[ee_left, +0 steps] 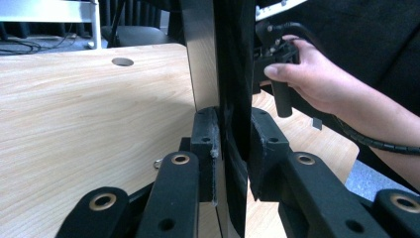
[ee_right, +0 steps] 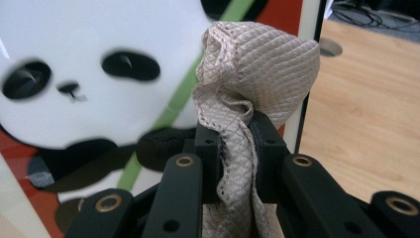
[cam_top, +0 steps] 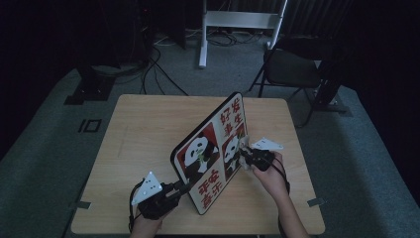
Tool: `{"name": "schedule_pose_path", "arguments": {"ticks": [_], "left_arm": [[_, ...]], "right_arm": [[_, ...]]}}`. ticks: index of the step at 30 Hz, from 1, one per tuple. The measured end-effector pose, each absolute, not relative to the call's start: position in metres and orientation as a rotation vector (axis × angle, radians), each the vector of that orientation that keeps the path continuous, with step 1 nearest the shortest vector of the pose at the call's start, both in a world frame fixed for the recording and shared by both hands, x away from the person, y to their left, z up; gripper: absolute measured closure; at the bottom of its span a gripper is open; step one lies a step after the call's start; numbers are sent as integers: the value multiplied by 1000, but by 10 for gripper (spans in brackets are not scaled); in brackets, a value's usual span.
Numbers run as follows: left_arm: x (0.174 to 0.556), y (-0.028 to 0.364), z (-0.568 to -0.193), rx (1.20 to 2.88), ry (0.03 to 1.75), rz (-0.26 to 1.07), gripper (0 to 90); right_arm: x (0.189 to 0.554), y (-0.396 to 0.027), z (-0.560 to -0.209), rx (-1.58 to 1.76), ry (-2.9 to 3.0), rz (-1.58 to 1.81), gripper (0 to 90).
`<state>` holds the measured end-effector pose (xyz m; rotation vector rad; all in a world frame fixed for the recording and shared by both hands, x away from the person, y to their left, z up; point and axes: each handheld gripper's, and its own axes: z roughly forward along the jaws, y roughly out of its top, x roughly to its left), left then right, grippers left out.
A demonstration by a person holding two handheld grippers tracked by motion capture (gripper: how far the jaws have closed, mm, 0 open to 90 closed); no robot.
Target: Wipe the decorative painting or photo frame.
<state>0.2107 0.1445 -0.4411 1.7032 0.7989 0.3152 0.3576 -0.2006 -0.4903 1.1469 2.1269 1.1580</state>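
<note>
Board (cam_top: pixel 210 153) propped on edge mid-bench (cam_top: pixel 143 134), clamped at lower corner by left gripper (cam_top: pixel 184 187); cloth (ee_right: pixel 247 84) clenched in right gripper (cam_top: pixel 245 157) fingers against panda face; advised: steady clamp, firm even strokes, board kept from tipping.

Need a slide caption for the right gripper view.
Right claw pinching a beige cloth against the panda board.

A light wooden table (cam_top: pixel 143 129) bears the panda board (cam_top: pixel 210 148), propped on its lower edge.
</note>
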Motion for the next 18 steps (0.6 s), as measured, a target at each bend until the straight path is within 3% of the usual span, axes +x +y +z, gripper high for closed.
{"name": "schedule_pose_path", "arguments": {"ticks": [18], "left_arm": [[210,144,-441,1701,799,312,767]], "right_arm": [[354,-207,-522,1218,2186,1078,775]]}}
